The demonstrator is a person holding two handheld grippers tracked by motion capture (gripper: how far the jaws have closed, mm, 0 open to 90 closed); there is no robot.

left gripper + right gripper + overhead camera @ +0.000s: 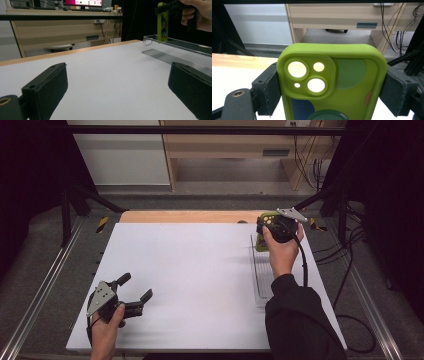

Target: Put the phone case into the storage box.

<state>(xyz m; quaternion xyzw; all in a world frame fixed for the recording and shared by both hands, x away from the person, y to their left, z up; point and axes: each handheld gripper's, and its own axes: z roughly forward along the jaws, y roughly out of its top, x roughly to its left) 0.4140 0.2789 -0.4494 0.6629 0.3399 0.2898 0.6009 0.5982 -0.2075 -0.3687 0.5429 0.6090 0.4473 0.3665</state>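
While the right tongs (266, 222) clamp the lime-green phone case (332, 85) by its long edges and hold it upright above the far end of the clear plastic tray (261, 270), setting it down appears still to come. Well left of the tray, the left tongs (135, 287) hover wide open and empty over the white counter (190, 280).
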